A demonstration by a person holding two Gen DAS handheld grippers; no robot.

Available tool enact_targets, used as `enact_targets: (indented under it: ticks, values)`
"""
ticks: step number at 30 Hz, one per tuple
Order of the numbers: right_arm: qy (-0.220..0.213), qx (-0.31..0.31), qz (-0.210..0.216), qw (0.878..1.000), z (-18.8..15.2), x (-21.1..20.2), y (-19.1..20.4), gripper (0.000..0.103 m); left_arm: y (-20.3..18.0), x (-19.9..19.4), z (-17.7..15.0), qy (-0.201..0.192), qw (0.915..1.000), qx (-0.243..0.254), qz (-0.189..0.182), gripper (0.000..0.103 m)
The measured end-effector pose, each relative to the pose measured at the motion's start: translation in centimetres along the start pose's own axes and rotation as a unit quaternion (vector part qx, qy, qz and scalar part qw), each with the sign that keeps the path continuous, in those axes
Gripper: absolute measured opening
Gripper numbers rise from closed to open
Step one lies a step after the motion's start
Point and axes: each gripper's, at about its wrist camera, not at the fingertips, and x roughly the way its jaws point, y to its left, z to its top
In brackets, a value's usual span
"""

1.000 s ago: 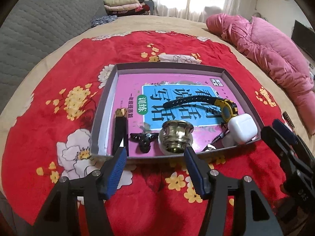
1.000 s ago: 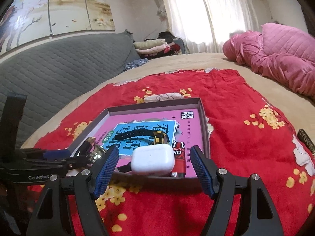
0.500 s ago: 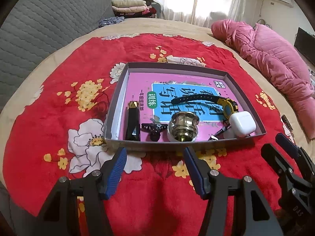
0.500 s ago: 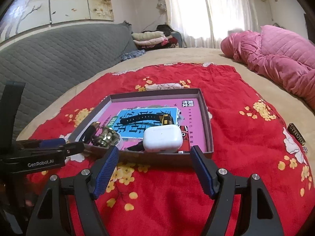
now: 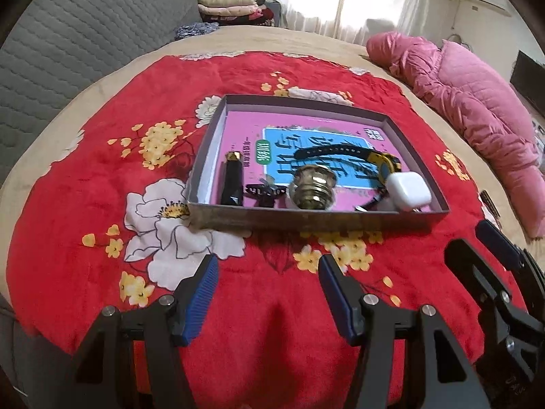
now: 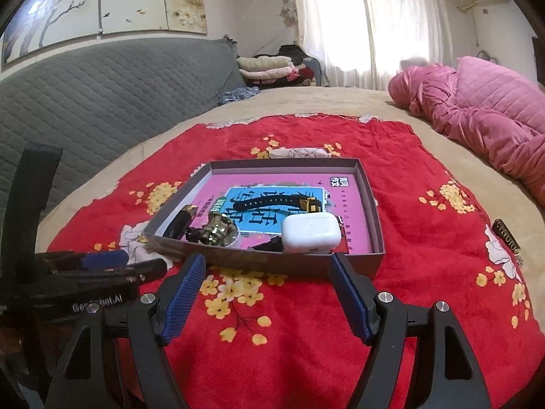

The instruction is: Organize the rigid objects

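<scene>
The left gripper (image 5: 265,293) hangs over the red floral blanket (image 5: 85,211) with its blue-padded fingers spread wide and nothing between them. The right gripper (image 6: 267,293) is likewise spread and empty, just short of the near wall of the grey tray (image 6: 369,197), which sits on the blanket ahead of both.

Inside the tray, a pink and blue printed sheet (image 5: 238,126) covers the floor. Along the near wall, from left to right in the left wrist view, lie a black tube with a gold cap (image 5: 232,179), a small black hair clip (image 5: 264,191), a brass bulb base (image 5: 315,187) and a white earbud case (image 5: 408,191). Behind them a black-strapped watch with a yellow case (image 5: 344,151) stretches across the sheet. A pink quilted coat (image 5: 477,102) is heaped on the bed, well apart to the right.
</scene>
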Motion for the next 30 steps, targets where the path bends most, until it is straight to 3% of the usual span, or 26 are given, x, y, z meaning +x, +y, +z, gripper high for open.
enact_targets:
  ticks: [30]
  values:
    - [-0.004,0.003,-0.012,1.0,-0.8,-3.0,1.7,0.076,-0.6,-3.8,-1.5,-0.024,0.9995,0.02,-0.003,0.06]
